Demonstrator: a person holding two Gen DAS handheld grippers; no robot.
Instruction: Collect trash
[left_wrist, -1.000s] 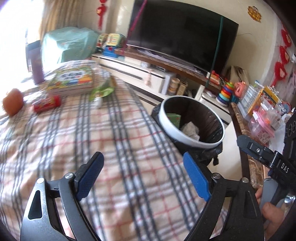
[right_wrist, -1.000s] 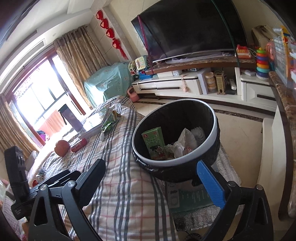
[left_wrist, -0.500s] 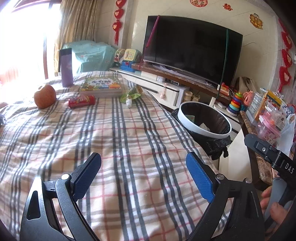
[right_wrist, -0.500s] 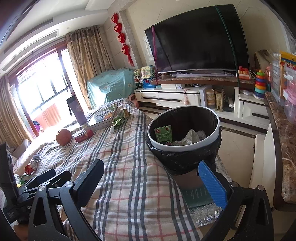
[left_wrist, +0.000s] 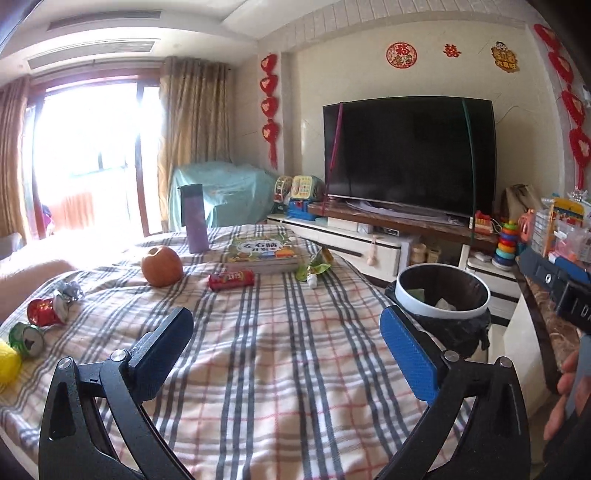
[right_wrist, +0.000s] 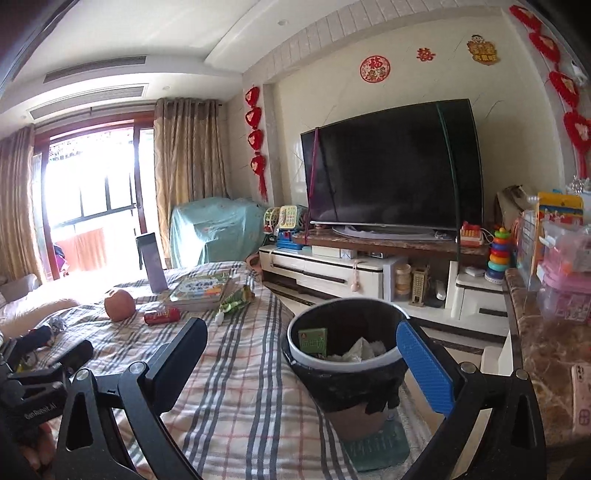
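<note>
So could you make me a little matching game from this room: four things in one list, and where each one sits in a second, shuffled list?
Things:
1. green carton
2. apple
3. crushed red can
4. purple bottle

Places:
A. standing upright behind the book
B. inside the trash bin
C. lying near the left edge of the plaid blanket
D. on the blanket, left of the red snack tube

Pairs: 1-B, 2-D, 3-C, 4-A
</note>
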